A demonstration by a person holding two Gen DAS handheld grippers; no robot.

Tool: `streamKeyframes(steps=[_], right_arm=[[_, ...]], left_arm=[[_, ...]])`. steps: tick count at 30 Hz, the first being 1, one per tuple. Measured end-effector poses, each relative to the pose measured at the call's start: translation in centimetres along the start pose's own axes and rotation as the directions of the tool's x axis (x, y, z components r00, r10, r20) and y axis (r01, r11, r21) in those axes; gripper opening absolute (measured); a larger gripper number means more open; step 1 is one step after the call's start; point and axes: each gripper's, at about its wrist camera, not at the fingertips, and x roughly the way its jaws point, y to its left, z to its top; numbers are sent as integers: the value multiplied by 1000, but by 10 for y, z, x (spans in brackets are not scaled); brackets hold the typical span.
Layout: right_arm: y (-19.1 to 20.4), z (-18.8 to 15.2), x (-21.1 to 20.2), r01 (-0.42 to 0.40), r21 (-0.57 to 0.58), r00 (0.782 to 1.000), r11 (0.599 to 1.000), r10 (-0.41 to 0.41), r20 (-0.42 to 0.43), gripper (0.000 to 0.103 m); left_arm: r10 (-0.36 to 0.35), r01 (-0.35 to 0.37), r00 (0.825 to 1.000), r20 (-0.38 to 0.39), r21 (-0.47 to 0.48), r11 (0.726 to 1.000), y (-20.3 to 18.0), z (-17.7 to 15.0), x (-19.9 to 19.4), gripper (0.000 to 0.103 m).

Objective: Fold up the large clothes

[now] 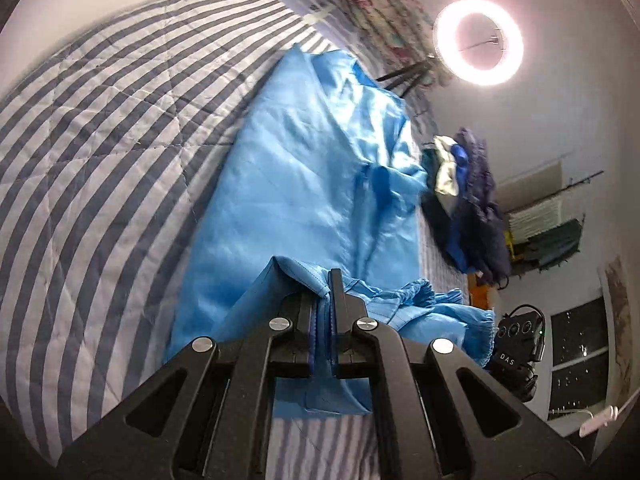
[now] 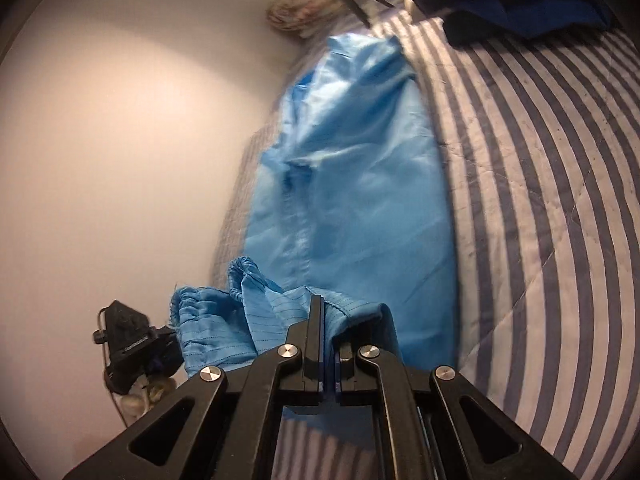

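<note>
A large light blue garment [image 1: 304,168] lies stretched along the striped bed, and the right wrist view shows the same garment [image 2: 352,184]. My left gripper [image 1: 323,280] is shut on a hemmed edge of it, lifted off the bed. My right gripper [image 2: 325,304] is shut on another part of that edge. The gathered elastic end [image 1: 420,296] hangs between the two grippers, and the elastic end [image 2: 212,300] droops left of the right one. Each wrist view catches the other gripper's black body: the right one [image 1: 516,344], the left one [image 2: 132,352].
The blue and white striped quilt [image 1: 100,152] covers the bed [image 2: 560,208]. A heap of dark clothes [image 1: 468,196] lies at the bed's far side. A lit ring light [image 1: 478,42] stands by a floral bundle [image 1: 384,12]. A plain wall [image 2: 120,160] borders the bed.
</note>
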Motion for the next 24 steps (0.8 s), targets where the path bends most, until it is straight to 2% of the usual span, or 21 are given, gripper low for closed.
streamKeyframes(steps=[7,8,9,10,12,13,15,17,19,24], right_arm=[[-12,10,19,59,16,997,998,-58,-42,2],[-13,10,19,50,21,998,999,-49,-48,6],[-13,12,18,37,28,998,999,-36,-51,16],[-13,13,16,24,33,999,999,-23,-49,21],[-14,18,8,6,46,999,999,-5,-34,35],[-15,20,2,-2,52,1000,999,3,-20,40],[-17,26,-14,-13,67,999,998,10,39,59],[-19,31,-30,-16,71,996,997,10,88,61],[-18,33,-41,-18,64,994,998,11,107,58],[2,27,-52,29,-9,992,1000,-28,121,54]], left_arm=[[69,-69,998,6,23,997,4,7,26,2],[78,-79,997,3,25,997,4,7,29,2],[83,-83,997,2,27,996,4,8,31,2],[83,-83,997,-1,30,996,4,8,31,3],[75,-75,997,-11,30,997,3,11,31,18],[65,-65,998,1,32,997,2,13,27,23],[58,-59,997,44,36,998,0,16,17,43],[50,-53,994,101,30,998,0,22,2,48],[45,-50,990,132,34,998,0,25,-10,48],[58,-69,987,150,66,995,0,24,-26,48]])
